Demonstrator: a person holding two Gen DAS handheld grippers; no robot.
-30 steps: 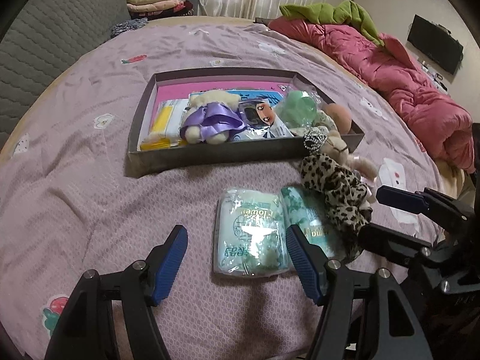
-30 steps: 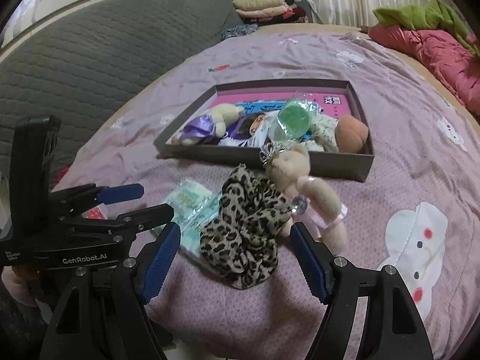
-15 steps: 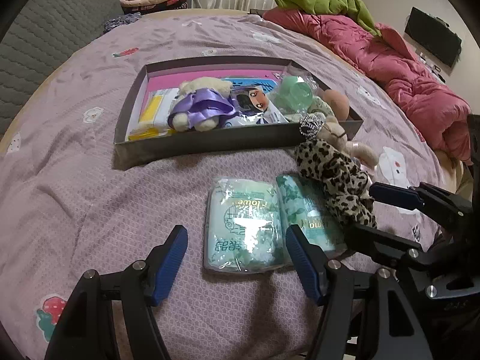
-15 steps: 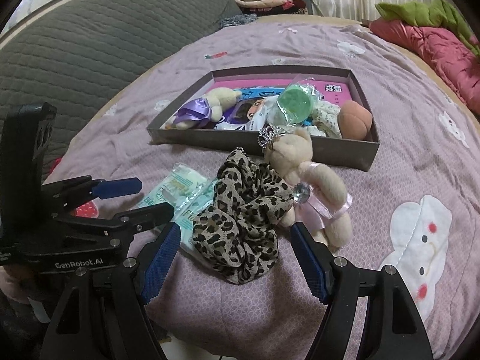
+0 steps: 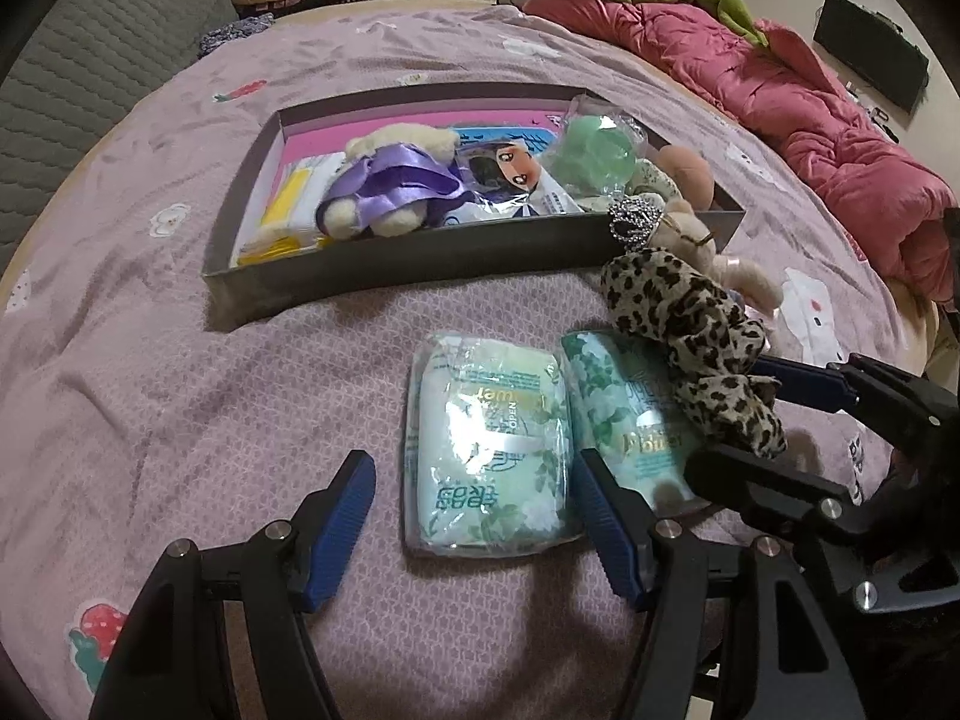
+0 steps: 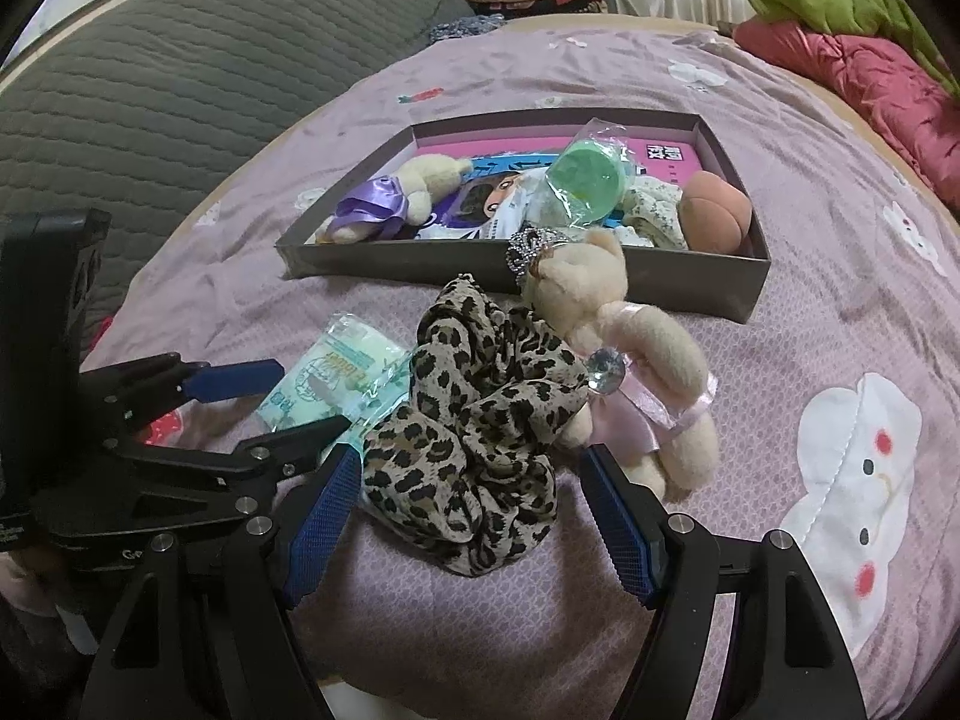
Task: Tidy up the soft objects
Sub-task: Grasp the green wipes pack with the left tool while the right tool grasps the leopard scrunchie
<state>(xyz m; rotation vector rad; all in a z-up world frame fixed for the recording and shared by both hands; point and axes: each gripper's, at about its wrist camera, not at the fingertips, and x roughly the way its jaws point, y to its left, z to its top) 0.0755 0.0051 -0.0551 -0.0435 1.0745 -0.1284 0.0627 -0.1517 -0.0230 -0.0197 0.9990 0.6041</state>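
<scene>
While the lettering on the pale green tissue packs (image 5: 489,450) is mostly glare, "OPEN" reads on the nearer one, which lies on the purple bedspread (image 5: 180,360) between the wide-open, empty left gripper (image 5: 474,516). Only the right wrist view shows the right gripper (image 6: 471,522), also spread and empty, straddling the leopard-print scrunchie (image 6: 474,420) beside the tiara-wearing bear (image 6: 624,354), just outside the grey box (image 6: 690,282).
</scene>
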